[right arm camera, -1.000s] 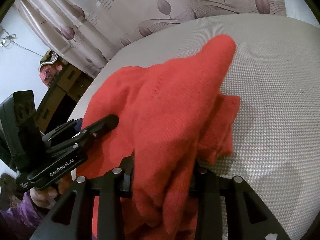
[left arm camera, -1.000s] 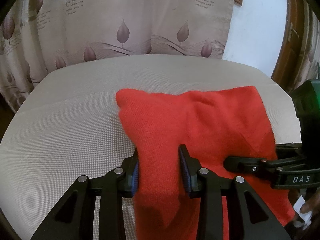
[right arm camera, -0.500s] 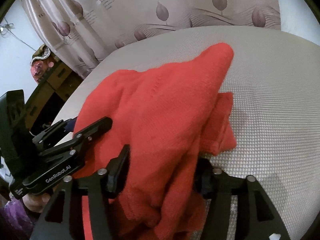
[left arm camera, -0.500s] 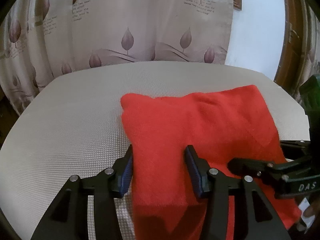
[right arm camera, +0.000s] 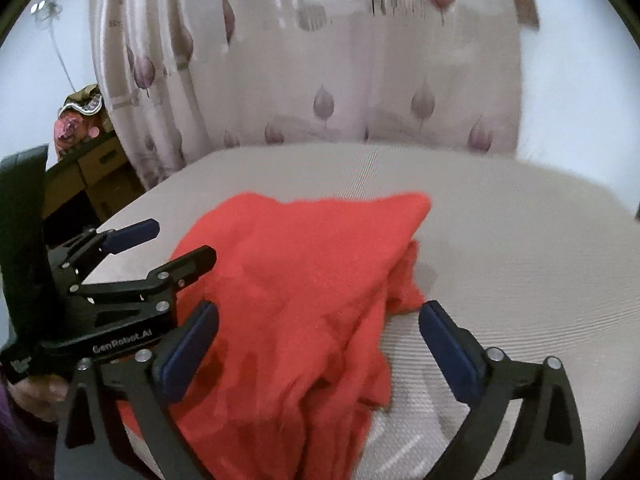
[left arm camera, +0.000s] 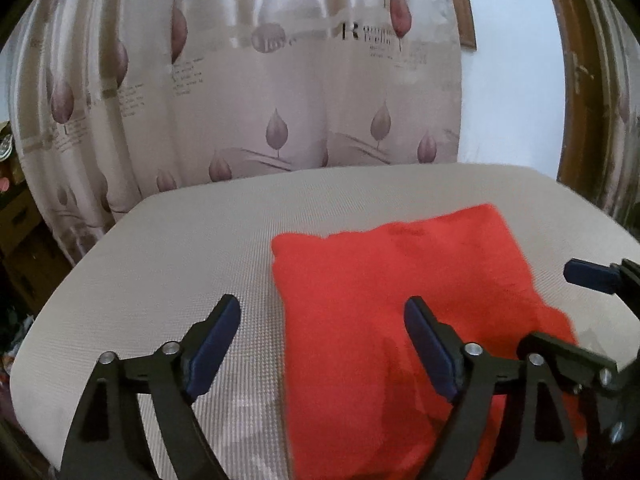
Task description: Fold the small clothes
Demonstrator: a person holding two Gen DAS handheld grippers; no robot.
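A red knit garment (left arm camera: 400, 304) lies folded on the beige padded surface (left arm camera: 180, 248); it also shows in the right wrist view (right arm camera: 304, 280). My left gripper (left arm camera: 322, 322) is open wide and empty, its right finger over the garment's near part and its left finger over bare surface. My right gripper (right arm camera: 320, 332) is open wide and empty, straddling the garment's near bunched edge. The left gripper shows in the right wrist view (right arm camera: 156, 244) at the garment's left side, and the right gripper's fingers (left arm camera: 592, 276) show in the left wrist view at its right side.
A leaf-patterned curtain (left arm camera: 280, 100) hangs behind the surface. A dark wooden frame (left arm camera: 580, 80) stands at the right. Cardboard boxes (right arm camera: 92, 176) and clutter sit to the left of the surface. The surface's edges curve down at the left and right.
Both grippers were shut on the red garment a second ago. Both have opened wide, released it and pulled back and up. The garment now lies flat on the surface.
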